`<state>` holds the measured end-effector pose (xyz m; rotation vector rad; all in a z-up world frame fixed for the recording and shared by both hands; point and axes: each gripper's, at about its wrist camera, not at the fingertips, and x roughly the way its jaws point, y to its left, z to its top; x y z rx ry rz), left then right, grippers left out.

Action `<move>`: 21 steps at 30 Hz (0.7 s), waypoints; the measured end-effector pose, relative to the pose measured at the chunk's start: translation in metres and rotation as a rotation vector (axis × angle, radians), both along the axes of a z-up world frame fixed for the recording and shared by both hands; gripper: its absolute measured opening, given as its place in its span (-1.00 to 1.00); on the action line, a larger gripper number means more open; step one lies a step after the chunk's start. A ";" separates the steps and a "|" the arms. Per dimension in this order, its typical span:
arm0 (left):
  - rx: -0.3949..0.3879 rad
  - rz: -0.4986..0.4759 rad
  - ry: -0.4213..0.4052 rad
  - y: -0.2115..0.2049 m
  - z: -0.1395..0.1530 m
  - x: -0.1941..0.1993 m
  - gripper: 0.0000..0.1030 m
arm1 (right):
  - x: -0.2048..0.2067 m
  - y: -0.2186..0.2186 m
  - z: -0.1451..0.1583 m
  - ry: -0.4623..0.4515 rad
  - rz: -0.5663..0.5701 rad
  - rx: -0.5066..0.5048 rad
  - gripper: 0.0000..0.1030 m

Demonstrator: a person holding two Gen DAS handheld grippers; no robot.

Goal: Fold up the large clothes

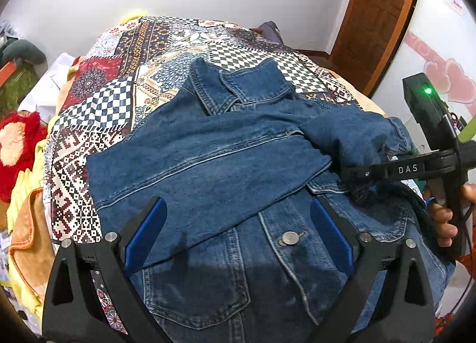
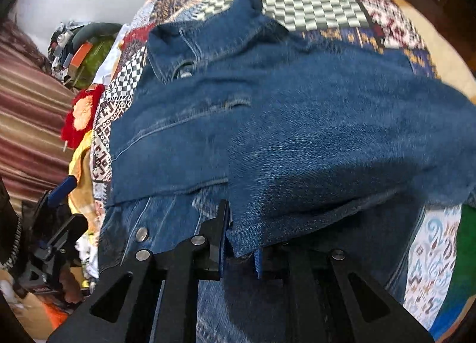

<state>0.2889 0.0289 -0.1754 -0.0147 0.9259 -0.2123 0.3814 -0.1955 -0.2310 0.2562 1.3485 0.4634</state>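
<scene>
A: Denim jacket [image 1: 226,170] lies front-up on the patterned bedspread [image 1: 98,122]; collar [image 1: 238,84] points at the far wall, long axis running away from you. One sleeve [image 1: 193,164] folded across the chest.

B: Your right tool [image 2: 238,241] is clenched on the other sleeve's [image 2: 327,149] edge, pointing steeply down; that view is blurred, hem cut off. Left tool [image 1: 238,232] hovers released over the button placket.
</scene>
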 end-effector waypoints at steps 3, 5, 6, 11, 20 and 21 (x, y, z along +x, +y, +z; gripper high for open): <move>0.007 -0.017 -0.008 -0.009 0.004 -0.003 0.90 | -0.006 -0.007 0.001 0.037 0.008 0.017 -0.79; 0.011 -0.029 -0.013 -0.014 0.008 -0.006 0.90 | -0.010 -0.009 0.004 0.047 0.023 0.022 -0.79; 0.013 -0.035 -0.017 -0.017 0.010 -0.007 0.90 | -0.013 -0.011 0.007 0.048 0.029 0.026 -0.79; 0.031 -0.070 -0.038 -0.032 0.020 -0.012 0.90 | -0.025 -0.022 0.023 0.053 0.038 0.070 -0.79; 0.025 -0.102 -0.049 -0.059 0.032 -0.002 0.90 | -0.037 -0.020 0.013 -0.029 0.106 -0.005 -0.79; 0.022 -0.103 -0.046 -0.061 0.032 -0.002 0.90 | -0.038 -0.019 0.011 -0.039 0.110 -0.013 -0.74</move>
